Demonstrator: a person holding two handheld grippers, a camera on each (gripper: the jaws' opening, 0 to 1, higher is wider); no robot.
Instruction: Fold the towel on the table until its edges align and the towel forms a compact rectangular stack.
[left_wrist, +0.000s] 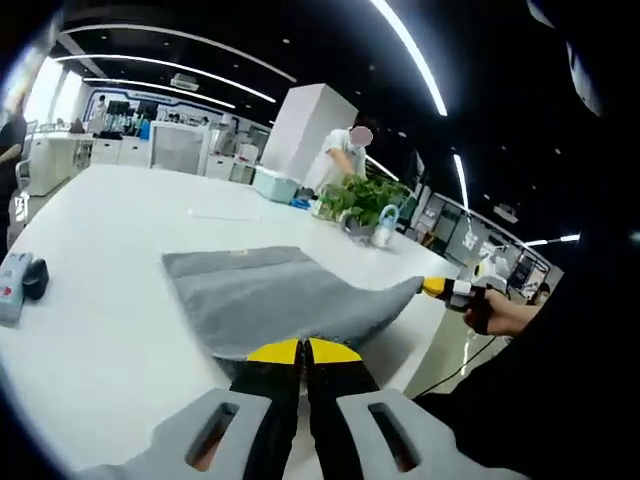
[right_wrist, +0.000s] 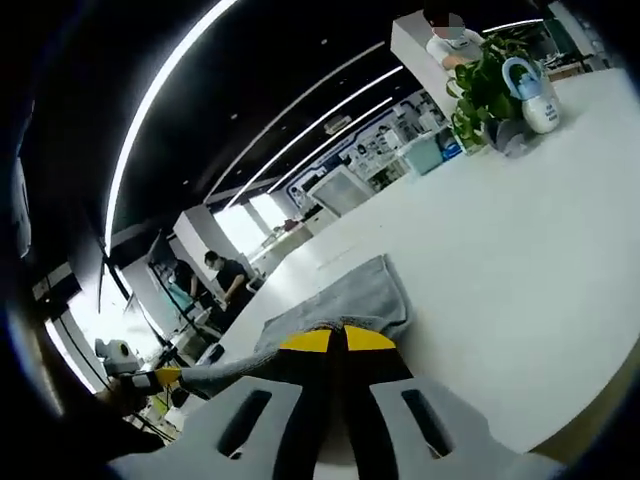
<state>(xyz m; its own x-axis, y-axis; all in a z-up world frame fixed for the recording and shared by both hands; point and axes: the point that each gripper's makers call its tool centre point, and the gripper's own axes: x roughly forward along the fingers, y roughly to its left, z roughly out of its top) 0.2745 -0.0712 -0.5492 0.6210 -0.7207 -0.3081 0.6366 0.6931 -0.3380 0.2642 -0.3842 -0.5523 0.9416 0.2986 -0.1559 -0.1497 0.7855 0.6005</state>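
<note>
In the left gripper view, the gray towel (left_wrist: 285, 300) lies spread on the white desk (left_wrist: 110, 240), its near edge lifted at 6 o'clock, where the left gripper (left_wrist: 303, 352) has its yellow-tipped fingers (left_wrist: 272, 352) clenched on the cloth. At 3 o'clock the right gripper (left_wrist: 440, 288) pinches the towel's far corner, pulling it into a raised point just beside the desk's edge; a hand (left_wrist: 497, 312) holds that tool. A leafy plant (left_wrist: 362, 197) and a small white bottle (left_wrist: 384, 228) stand near each other at 1 o'clock, well apart from the towel. A dark small object (left_wrist: 35, 278) rests at 9 o'clock.

In the right gripper view, the right gripper (right_wrist: 335, 341) at 6 o'clock has its fingers closed on the towel (right_wrist: 350, 295), which stretches toward 8 o'clock, where the left gripper (right_wrist: 168, 377) grips its other end. The plant (right_wrist: 485, 85) sits at 1 o'clock.
</note>
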